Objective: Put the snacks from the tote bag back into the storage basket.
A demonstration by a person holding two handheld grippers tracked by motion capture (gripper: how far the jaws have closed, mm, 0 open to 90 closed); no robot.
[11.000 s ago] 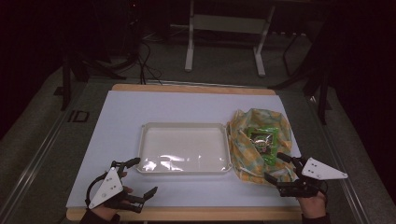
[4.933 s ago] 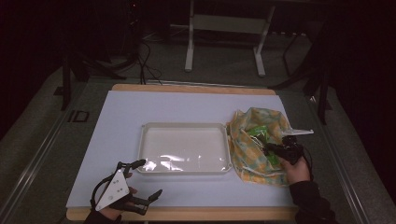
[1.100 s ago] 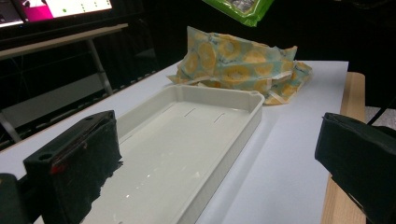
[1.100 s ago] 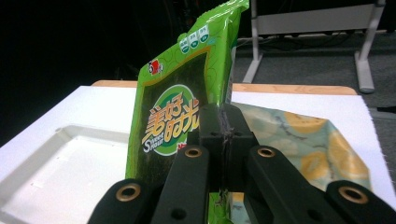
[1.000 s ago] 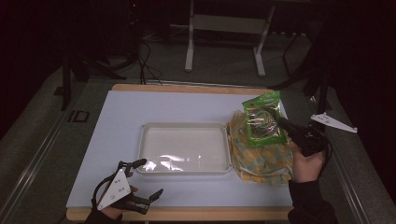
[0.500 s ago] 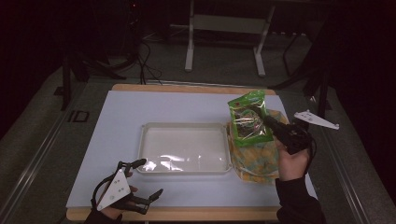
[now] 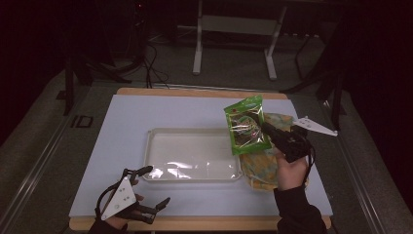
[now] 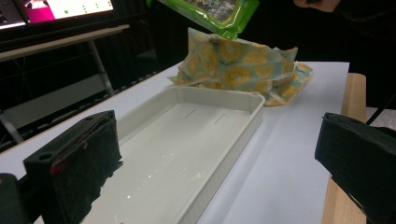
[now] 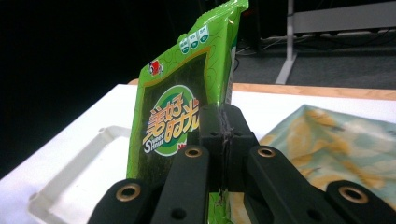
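Green packet (image 7: 247, 126) held upright in the air, above the gap between tray (image 7: 160, 168) and bag (image 7: 263, 168), its lower edge over the tray's right end. Clear window and printed label visible on the face; in the right gripper view, same packet (image 9: 187, 112) seen edge-on, pinched along its side. Right gripper (image 7: 265, 127) clamped on the packet, jaws pressed together with the foil between them. Gripped from the right, hand (image 7: 291, 170) below and behind, over the bag.

Compared with a second ago: packet carried leftward and slightly lower, from above the bag's far end to the tray's right edge. Half a second ago, already partway along that path. Five seconds ago, gripper down in the bag; eleven seconds ago, resting at the table's near right corner.

Bag, yellow-patterned, lying crumpled on the white table (image 7: 146, 112) just right of the tray, touching its right rim as seen in the left gripper view (image 8: 243, 65). Tray white, shallow, at table centre.

Left gripper (image 7: 148, 187) at the near left edge, jaws wide apart, nothing between them, pointed toward the tray. Position unchanged from the earlier frames.
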